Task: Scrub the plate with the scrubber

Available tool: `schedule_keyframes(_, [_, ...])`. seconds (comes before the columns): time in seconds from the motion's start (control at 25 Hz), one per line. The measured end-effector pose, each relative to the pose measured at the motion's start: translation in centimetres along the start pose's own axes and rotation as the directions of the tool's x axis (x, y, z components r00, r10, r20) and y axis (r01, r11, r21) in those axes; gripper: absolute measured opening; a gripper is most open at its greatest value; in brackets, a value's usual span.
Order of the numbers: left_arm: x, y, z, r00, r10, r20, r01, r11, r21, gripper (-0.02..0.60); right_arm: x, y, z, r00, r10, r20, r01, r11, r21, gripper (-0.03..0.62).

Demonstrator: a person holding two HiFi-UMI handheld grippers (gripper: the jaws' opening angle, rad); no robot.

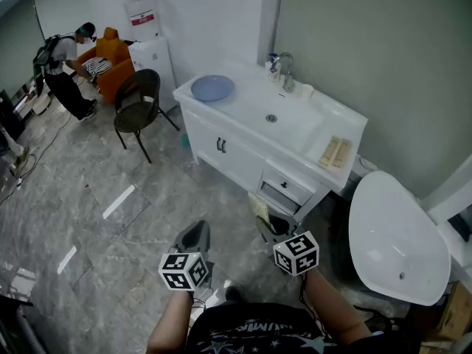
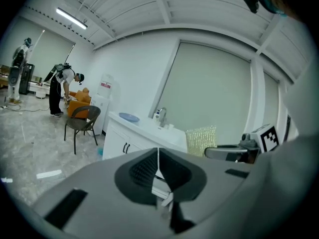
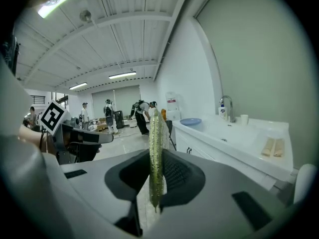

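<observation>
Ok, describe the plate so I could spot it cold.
Find the long white vanity cabinet against the grey-green wall, with its sunken basin and chrome tap. The pale blue round plate lies flat on the counter's end nearest the black chair, left of the basin. It is the only blue, round item there; the two tan blocks sit at the opposite end.

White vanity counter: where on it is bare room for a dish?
Bare top lies between the round blue plate and the sunken basin, and a smaller patch behind the two tan blocks. It is crowded at the back, round the chrome tap, a soap bottle and a white cup.
</observation>
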State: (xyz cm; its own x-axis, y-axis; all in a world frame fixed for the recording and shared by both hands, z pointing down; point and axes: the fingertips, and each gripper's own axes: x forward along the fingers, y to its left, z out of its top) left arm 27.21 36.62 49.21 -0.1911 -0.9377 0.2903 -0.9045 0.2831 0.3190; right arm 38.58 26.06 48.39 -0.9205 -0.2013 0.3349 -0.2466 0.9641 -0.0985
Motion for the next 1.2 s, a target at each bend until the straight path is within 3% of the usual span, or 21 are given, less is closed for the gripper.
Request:
schedule_keyframes(0.36, [-0.7,4.4,0.1,1.0,0.002,-0.019,-0.003,1.0,-0.031,0.023,3.6,0.8,-0.1,1.0,-0.012,-0.01,0.012,1.0,0.016,0.071])
schedule_keyframes(0.68, [-1.1,7.9,1.8,0.999,0.032,0.01,-0.031,0.998,-0.061,0.021,6.3,0.4,1.0,1.0,-0.02,-0.019,0.021,1.0,0.014,0.071])
schedule_keyframes(1.2, [1.1,12.5,4.0,0.992,0.123,0.027,-0.12,0.987,-0.103,0.023,13.2,-2.5,3.0,0.999,0.031,-0.009,-0.031,0.999,0.029,0.071])
